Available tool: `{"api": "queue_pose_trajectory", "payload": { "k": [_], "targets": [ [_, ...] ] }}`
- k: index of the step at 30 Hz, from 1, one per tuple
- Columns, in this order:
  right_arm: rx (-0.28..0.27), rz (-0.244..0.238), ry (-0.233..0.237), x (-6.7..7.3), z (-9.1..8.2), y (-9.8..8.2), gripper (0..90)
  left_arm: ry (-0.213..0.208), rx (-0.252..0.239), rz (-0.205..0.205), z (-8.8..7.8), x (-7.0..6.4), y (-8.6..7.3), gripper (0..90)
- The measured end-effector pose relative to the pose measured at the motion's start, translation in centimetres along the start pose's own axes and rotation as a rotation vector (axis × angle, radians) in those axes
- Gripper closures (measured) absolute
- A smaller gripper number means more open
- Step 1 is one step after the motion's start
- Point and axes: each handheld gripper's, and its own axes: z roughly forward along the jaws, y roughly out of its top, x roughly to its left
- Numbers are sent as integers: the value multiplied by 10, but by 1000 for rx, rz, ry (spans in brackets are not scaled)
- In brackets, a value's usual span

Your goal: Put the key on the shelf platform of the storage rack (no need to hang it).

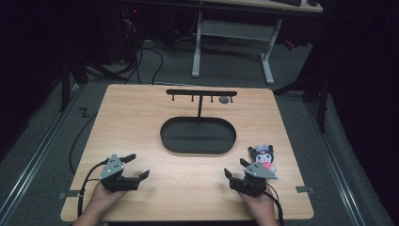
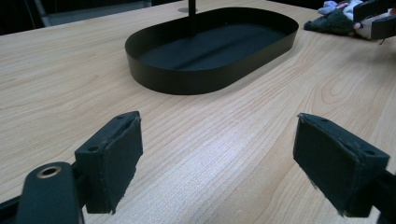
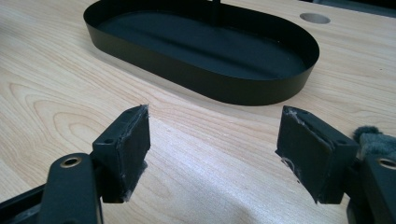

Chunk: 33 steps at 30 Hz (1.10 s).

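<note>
The high view takes in the whole table: a black oval tray sits at its middle, and a thin post rises from the tray's far side to a crossbar with short pegs hanging under it. That rack top appears in neither gripper view, where the post is cut off by the upper edge. A small round hole in the tabletop, far right of the tray, is plain in the right gripper view and partly hidden behind the bar's right end from above.

The left gripper rests at the near left, held by a hand; its jaws stand wide apart over bare wood, with nothing between the pads. The right gripper sits at the near right in the other hand, its jaws likewise parted and empty.

The plush toy lies on the table just to the right of the right gripper, near the tray's near right end. From above it shows a black head with two ear-like points, a pale face and a pink or red patch lower down; the gripper's grey plate covers part of it, so the body is hard to make out. The right gripper view catches a dark fuzzy edge beside the right jaw; it seems to touch the gripper's body there, though that is unclear. The left gripper view shows it far off at the right, dark green-grey and lilac.
</note>
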Motion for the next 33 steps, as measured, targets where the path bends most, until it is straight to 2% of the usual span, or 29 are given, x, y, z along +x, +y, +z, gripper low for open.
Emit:
{"api": "queue_pose_trajectory", "payload": {
  "k": [5, 8, 10, 11, 12, 13, 16, 17, 18, 20, 22, 23, 25, 28, 31, 33],
  "targets": [
    [8, -1, -30, -1, 0, 1, 218, -2, 0, 1, 0, 0, 0, 164],
    [26, 11, -18, -3, 0, 4, 202, 1, -2, 4, 0, 0, 0, 162],
    [63, 23, 4, -4, 1, 6, 183, -2, -3, 7, -1, -1, 0, 162],
    [63, 23, 4, -4, 1, 6, 183, -2, -3, 7, -1, -1, 0, 161],
    [103, 24, 15, -4, 2, 10, 180, -7, -5, 8, -1, -1, 0, 161],
    [115, 24, 22, -4, 2, 12, 178, -8, -6, 9, -1, -1, 0, 161],
    [160, 27, 7, -2, 0, 17, 173, -6, -10, 7, -1, -1, -1, 161],
    [160, 27, 7, -2, 0, 17, 173, -6, -10, 7, -1, -1, -1, 161],
    [186, 18, -10, -1, -1, 20, 173, -5, -11, 6, -1, -1, -1, 161],
    [204, 16, -4, -1, -1, 21, 173, -7, -12, 6, -1, -1, -1, 161],
    [258, 13, -2, 1, -1, 22, 173, -10, -14, 7, -2, -1, -1, 161],
    [258, 13, -2, 1, -1, 22, 173, -11, -14, 8, -2, -1, -1, 161],
    [305, -31, -13, 5, 0, 24, 175, -15, -15, 8, -2, -1, -1, 161],
    [322, -30, -11, 8, 1, 26, 175, -15, -15, 8, -2, -1, -1, 159],
    [348, -56, -7, 13, 3, 32, 175, -15, -16, 11, -2, -1, -1, 159],
    [362, -56, -4, 15, 4, 34, 176, -16, -16, 12, -2, -1, -1, 159]
  ]
}}
